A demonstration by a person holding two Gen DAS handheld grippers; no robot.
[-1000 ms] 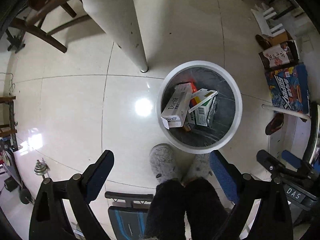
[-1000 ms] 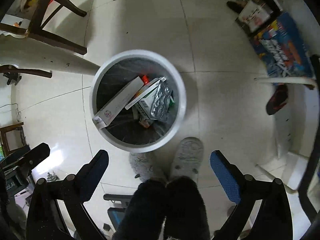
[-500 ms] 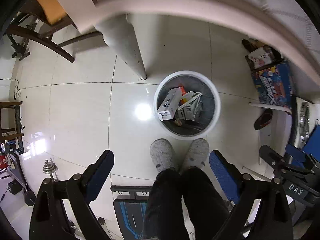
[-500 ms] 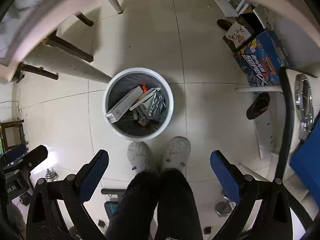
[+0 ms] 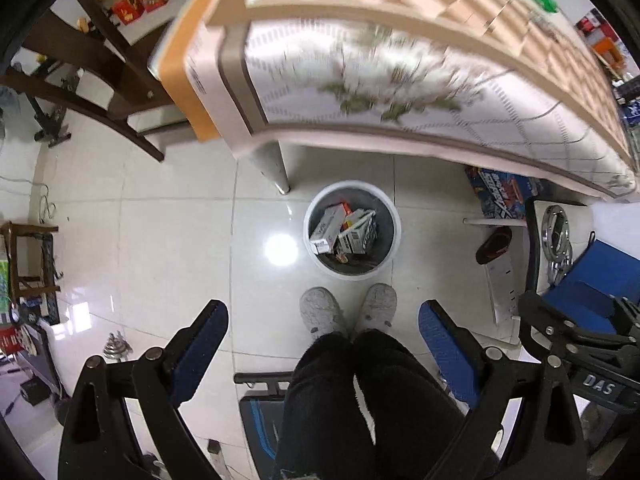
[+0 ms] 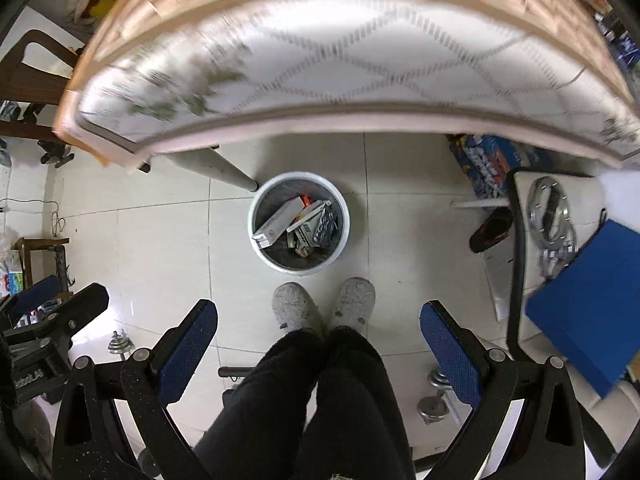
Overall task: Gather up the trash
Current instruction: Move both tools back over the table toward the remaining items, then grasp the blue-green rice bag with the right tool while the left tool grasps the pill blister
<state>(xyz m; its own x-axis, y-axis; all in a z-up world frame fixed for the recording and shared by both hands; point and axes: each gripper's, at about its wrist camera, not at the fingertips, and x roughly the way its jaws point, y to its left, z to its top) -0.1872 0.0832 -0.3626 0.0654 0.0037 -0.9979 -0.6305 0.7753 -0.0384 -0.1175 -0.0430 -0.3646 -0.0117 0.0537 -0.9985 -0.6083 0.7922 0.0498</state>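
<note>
Trash, in the form of several cardboard boxes [image 5: 326, 228] and a blister pack [image 6: 325, 227], already lay inside the white bin [image 5: 390, 216] on the floor, well beyond the fingers and just ahead of the person's grey slippers [image 5: 320, 310]. The left gripper [image 5: 323, 344] had its blue-padded fingers [image 5: 202, 344] spread wide apart with nothing between them, and the right gripper [image 6: 318, 350] was equally open and empty, both looking down from above. The patterned worktop [image 5: 460, 92] stretched across the far side of both views, beyond the bin, its surface blurred; no loose rubbish could be made out on the part that showed. Judging from this, a good share of the collecting appeared done, with the bin partly filled. What remained, if anything, was probably further along the worktop or outside the views, and each gripper stood free to fetch another piece.
</note>
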